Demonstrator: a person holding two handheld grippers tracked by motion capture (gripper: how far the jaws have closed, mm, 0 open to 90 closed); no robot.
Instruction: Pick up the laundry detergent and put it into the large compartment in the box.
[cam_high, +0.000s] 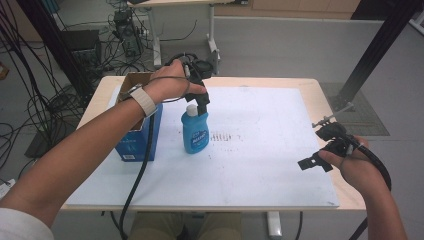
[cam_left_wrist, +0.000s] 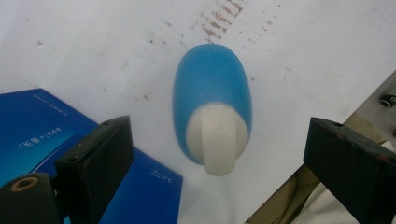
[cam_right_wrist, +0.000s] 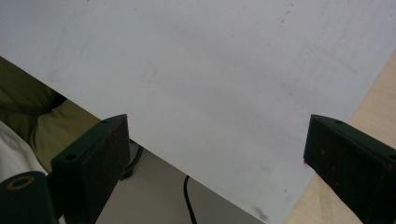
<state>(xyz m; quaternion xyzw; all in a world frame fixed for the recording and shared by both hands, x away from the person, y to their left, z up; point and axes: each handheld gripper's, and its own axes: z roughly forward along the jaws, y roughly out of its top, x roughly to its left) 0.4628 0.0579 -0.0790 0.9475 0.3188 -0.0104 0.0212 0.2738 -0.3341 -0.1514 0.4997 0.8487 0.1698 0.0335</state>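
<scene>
White mat (cam_high: 260, 165) mostly bare; blue bottle (cam_high: 195, 131) stood upright, cap up, beside blue box (cam_high: 137, 142). Left gripper (cam_high: 202, 102) gaped wide above cap, gripping nothing; right gripper (cam_high: 315, 162) wide, empty, at mat's edge.

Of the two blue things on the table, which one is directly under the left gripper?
The blue bottle with the white cap; the left gripper hovers open above it. The blue box stands beside it.

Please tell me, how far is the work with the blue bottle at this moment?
Done: the blue bottle stands upright on the white sheet, beside the open blue box. In hand: the left gripper hangs right above the white cap, jaws wide apart and not pressing on it. Left: closing on the bottle and moving it. The right gripper is open over the sheet's near edge, holding nothing.
</scene>
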